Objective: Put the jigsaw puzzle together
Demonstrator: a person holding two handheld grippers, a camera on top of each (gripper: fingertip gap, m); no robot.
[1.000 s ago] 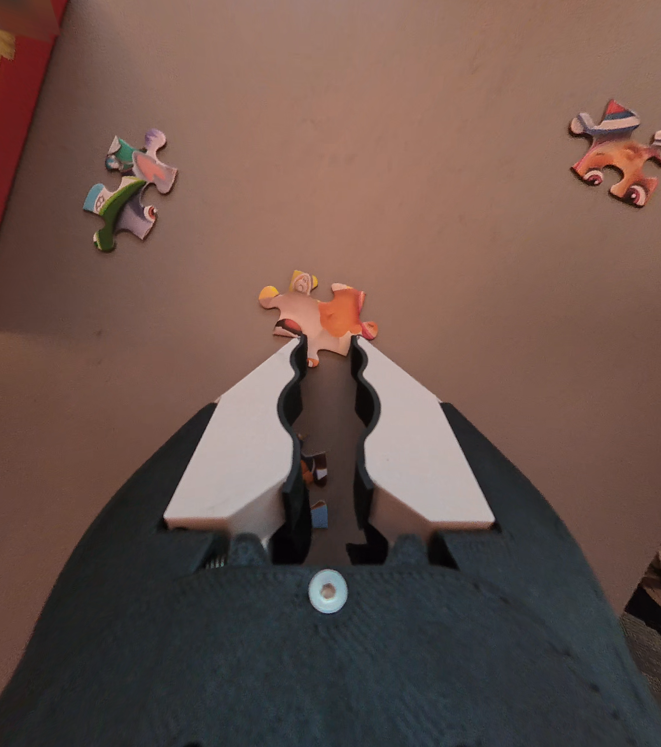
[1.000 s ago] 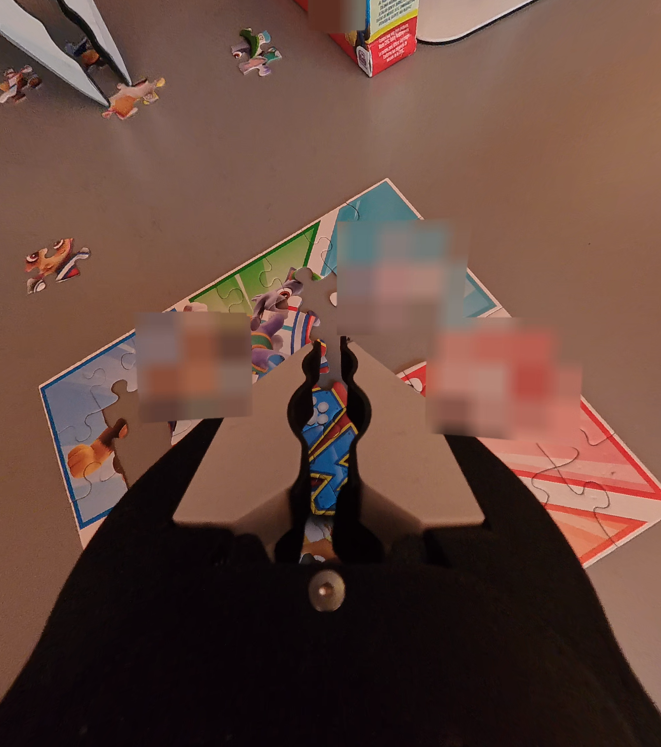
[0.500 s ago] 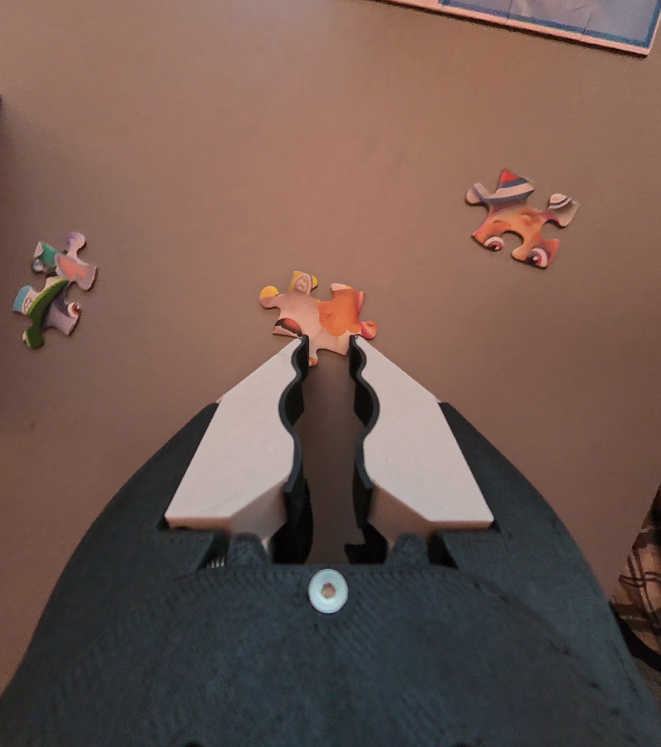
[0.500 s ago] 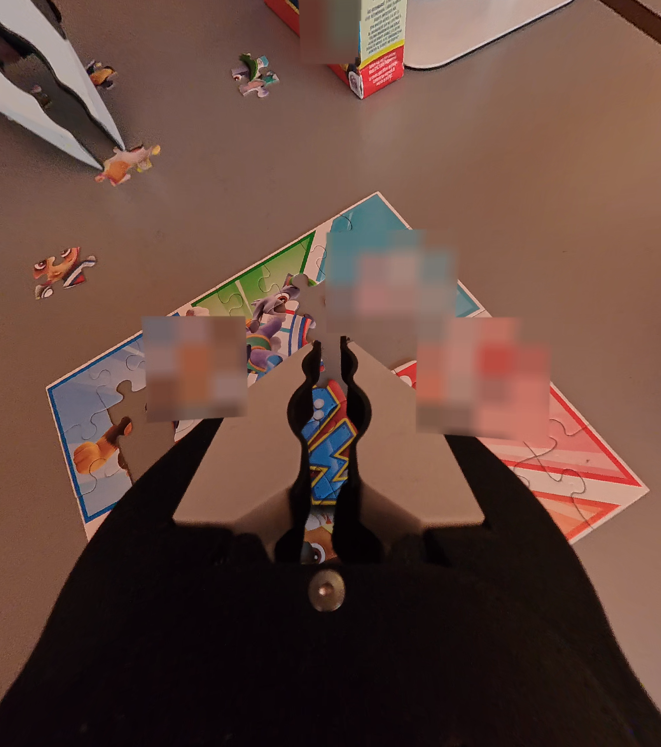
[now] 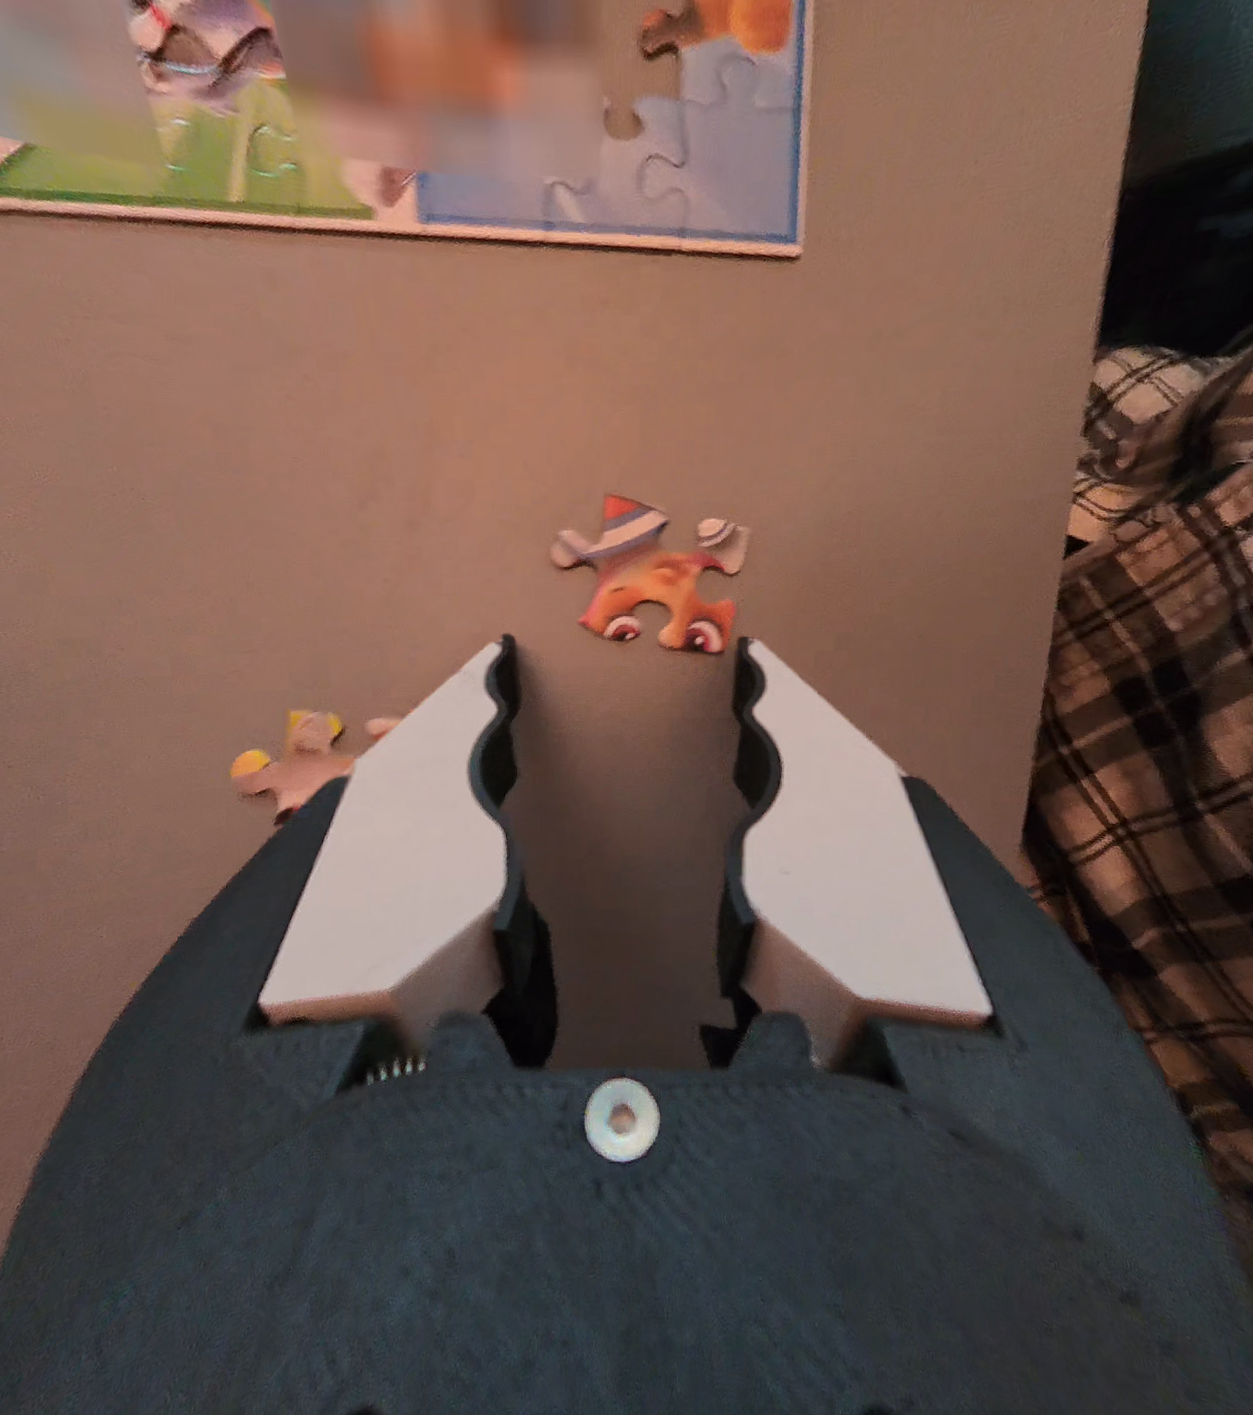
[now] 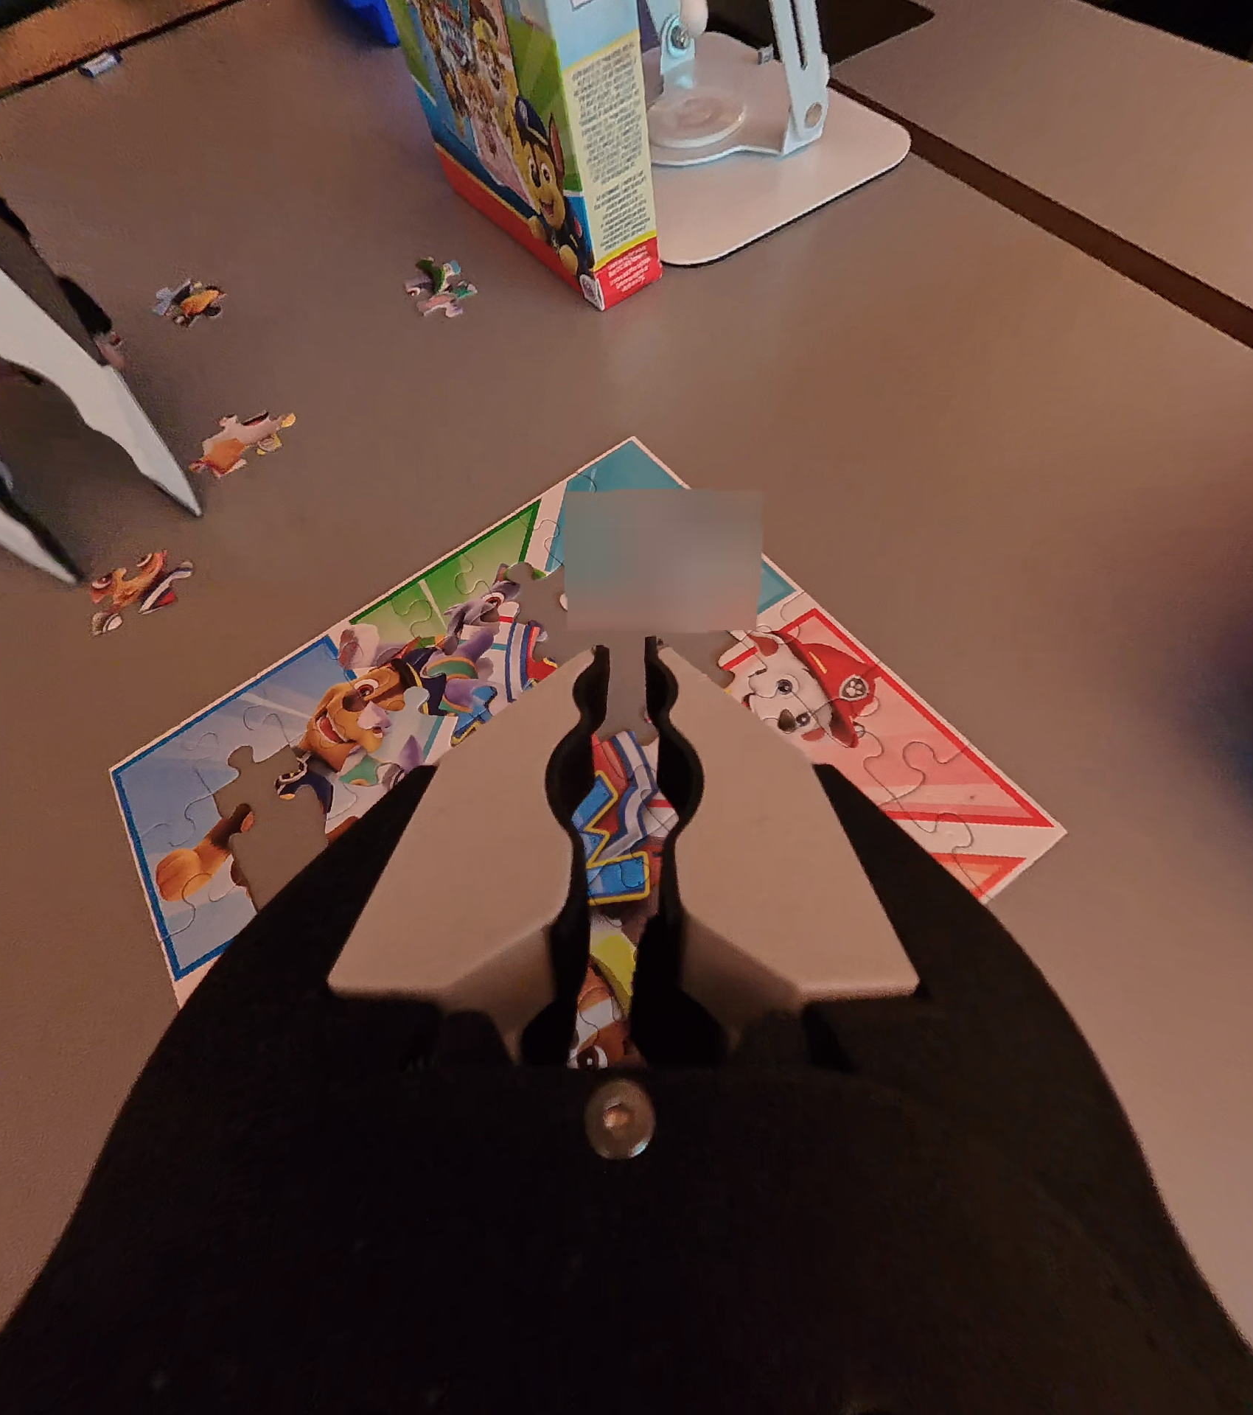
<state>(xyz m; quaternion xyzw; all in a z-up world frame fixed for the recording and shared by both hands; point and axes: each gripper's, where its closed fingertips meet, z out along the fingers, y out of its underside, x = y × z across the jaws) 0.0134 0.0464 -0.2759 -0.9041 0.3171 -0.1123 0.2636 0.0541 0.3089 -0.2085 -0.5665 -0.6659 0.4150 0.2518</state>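
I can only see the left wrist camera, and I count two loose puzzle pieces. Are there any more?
Observer: Yes, two more. The right wrist view also shows a dark orange piece and a green-and-purple piece lying farther back on the table.
Operator: Where's the other gripper?
Observer: The right gripper is over the middle of the puzzle, its fingers nearly together and holding nothing.

Right gripper nearly closed above partly assembled puzzle, four loose pieces nearby
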